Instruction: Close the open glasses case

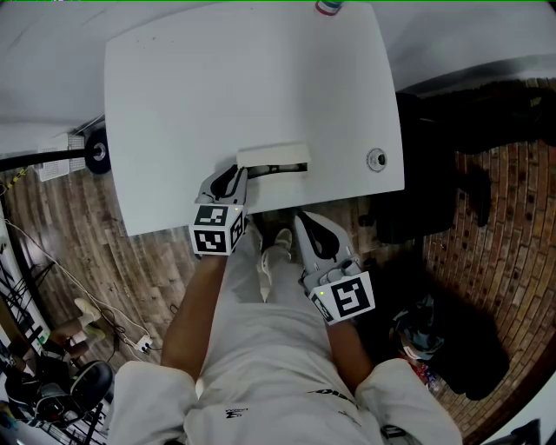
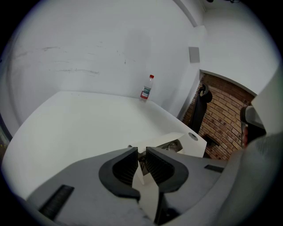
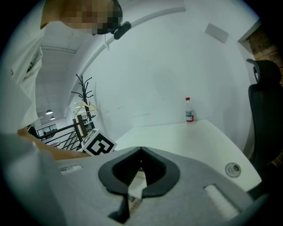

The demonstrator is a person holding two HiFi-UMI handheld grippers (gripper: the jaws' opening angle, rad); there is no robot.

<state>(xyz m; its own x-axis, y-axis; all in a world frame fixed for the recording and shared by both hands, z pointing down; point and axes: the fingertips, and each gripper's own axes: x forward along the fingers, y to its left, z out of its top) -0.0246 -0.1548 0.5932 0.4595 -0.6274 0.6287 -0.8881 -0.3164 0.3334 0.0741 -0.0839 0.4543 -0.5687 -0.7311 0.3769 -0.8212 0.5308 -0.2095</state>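
Note:
The white glasses case (image 1: pixel 272 156) lies open at the table's near edge, its dark inside facing me. In the left gripper view the glasses case (image 2: pixel 166 140) shows just beyond the jaws, with glasses inside. My left gripper (image 1: pixel 234 178) is at the case's left end. Its jaws (image 2: pixel 141 161) stand nearly together with a white flap of the case pinched in the narrow gap. My right gripper (image 1: pixel 306 222) hangs off the table over my lap, below the case. It is shut (image 3: pixel 141 152) with the tips touching and nothing in them.
The white table (image 1: pixel 217 87) carries a small bottle (image 1: pixel 328 7) at its far edge and a round cable grommet (image 1: pixel 376 159) near the right corner. A black chair (image 1: pixel 434 174) stands to the right on the brick floor. Wood floor and cables lie to the left.

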